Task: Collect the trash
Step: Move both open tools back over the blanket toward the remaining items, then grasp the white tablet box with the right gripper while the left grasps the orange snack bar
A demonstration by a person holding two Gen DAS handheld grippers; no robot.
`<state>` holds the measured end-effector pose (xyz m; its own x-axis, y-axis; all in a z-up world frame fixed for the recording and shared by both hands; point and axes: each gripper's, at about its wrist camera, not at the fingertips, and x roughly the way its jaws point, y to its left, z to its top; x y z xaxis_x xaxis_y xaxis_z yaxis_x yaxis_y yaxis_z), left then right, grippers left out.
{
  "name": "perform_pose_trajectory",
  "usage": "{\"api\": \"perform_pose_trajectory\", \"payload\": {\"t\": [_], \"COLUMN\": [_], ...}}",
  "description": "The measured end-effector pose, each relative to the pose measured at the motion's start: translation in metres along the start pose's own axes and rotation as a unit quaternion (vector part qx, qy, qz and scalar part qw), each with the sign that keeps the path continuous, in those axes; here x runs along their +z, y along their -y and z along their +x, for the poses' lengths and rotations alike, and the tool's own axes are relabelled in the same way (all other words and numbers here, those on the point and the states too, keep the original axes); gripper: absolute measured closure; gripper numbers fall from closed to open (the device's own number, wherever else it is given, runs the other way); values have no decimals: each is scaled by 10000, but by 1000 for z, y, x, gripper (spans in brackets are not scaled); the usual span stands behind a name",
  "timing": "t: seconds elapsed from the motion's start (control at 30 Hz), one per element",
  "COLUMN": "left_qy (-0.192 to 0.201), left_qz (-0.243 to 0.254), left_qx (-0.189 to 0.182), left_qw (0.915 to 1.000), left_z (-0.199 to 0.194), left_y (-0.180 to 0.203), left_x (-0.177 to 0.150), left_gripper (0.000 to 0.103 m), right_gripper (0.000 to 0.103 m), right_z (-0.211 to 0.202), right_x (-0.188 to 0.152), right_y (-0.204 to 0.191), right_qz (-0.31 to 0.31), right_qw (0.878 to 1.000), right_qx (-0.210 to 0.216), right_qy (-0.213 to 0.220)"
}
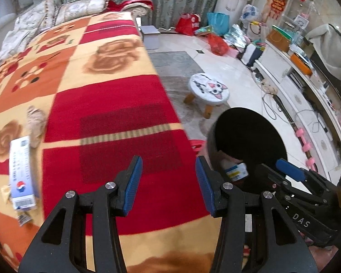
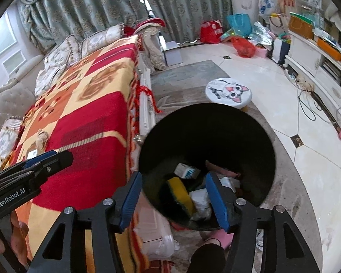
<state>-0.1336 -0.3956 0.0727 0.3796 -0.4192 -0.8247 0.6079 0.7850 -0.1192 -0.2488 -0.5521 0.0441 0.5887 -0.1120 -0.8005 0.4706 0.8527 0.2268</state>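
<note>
A black trash bin (image 2: pixel 250 141) stands on the floor beside the sofa; it also shows in the left wrist view (image 1: pixel 270 136). Inside it lie a yellow-green sponge (image 2: pixel 180 192), a small white box (image 2: pixel 186 171) and crumpled white paper (image 2: pixel 201 201). My right gripper (image 2: pixel 174 199) is open and empty above the bin's near rim. My left gripper (image 1: pixel 169 183) is open and empty above the red and orange blanket (image 1: pixel 116 122). A white and blue box (image 1: pixel 21 173) and a crumpled beige wad (image 1: pixel 35 122) lie on the blanket to its left.
A small cat-face stool (image 2: pixel 229 92) stands on the grey rug beyond the bin. Bags (image 2: pixel 243 45) are piled by the curtains. A white TV cabinet (image 1: pixel 307 104) with cables runs along the right. Pillows (image 1: pixel 79 9) lie at the sofa's far end.
</note>
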Motion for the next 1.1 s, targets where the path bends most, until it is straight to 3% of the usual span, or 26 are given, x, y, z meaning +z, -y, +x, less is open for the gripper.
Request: {"api": "perform_pose_trajectory", "payload": {"t": [0.43, 0.87, 1.1], "left_qy": [0, -48, -302], "left_qz": [-426, -1004, -1144], "left_qx": [583, 1315, 1046], "left_qw": [9974, 9862, 9874], "left_z": [-38, -73, -74], "left_y": [-86, -220, -248], "left_x": [-32, -71, -92], "left_gripper": [56, 56, 56], "right_gripper": [38, 37, 36], "right_z": [14, 26, 36], "right_x": [-17, -32, -33], "right_y": [-90, -174, -210], "right_qz": [-738, -1474, -1754], "right_qw": [9957, 9842, 9772], "right_qx": [502, 869, 1061], "right_qy": [-246, -445, -550]}}
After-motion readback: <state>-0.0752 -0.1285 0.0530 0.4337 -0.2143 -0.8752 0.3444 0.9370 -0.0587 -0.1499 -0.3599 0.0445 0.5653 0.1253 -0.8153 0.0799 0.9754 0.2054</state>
